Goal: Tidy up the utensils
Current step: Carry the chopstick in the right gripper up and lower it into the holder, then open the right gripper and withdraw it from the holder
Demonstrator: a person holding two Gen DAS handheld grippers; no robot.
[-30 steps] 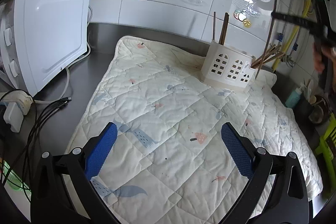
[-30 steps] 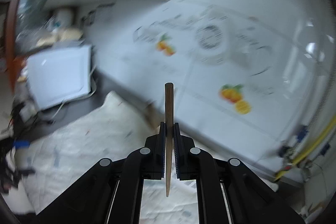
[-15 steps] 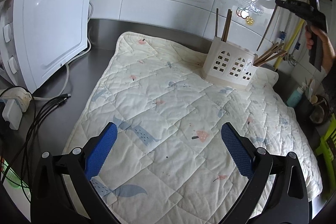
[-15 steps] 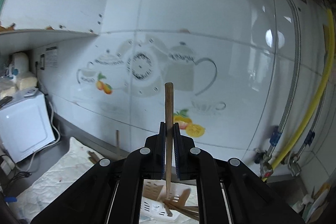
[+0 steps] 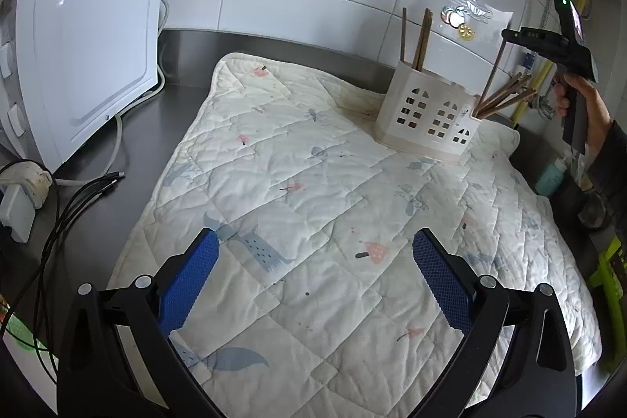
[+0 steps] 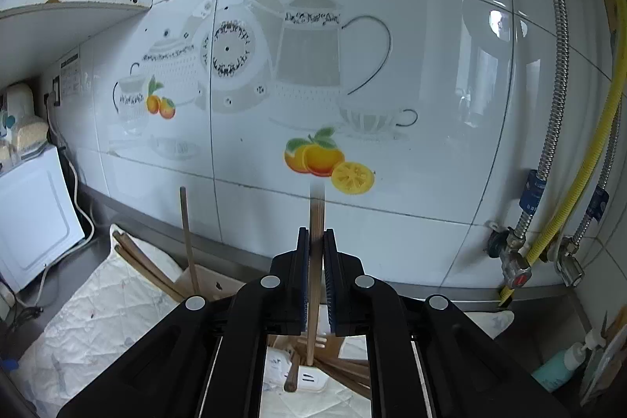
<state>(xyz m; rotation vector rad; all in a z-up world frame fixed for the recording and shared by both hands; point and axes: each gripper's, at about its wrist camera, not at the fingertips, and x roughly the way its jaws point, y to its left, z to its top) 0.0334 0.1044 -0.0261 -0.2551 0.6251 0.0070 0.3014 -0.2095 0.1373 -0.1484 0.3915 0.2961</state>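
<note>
A white utensil holder [image 5: 429, 118] stands at the far right of the quilted mat [image 5: 313, 206]. Brown chopsticks [image 5: 421, 40] stand in its left compartment, and several more [image 5: 503, 96] lean out of its right end. My right gripper [image 6: 316, 245] is shut on one wooden chopstick [image 6: 314, 281], held upright above the holder's right compartment [image 6: 309, 375], with its lower tip down among the chopsticks there. In the left wrist view the right gripper [image 5: 505, 36] hangs over the holder. My left gripper [image 5: 313, 277] is open and empty, low over the mat's near part.
A white microwave [image 5: 78, 57] stands at the left, with cables [image 5: 74, 198] and a plug on the steel counter. The tiled wall [image 6: 313, 85] is close behind the holder. Gas pipes [image 6: 548, 183] and a teal bottle [image 6: 556, 367] are at the right.
The right gripper has swung from facing left to facing the wall and come down over the holder with the chopstick. The chopstick sits lower between its pads. The left gripper has barely moved.
</note>
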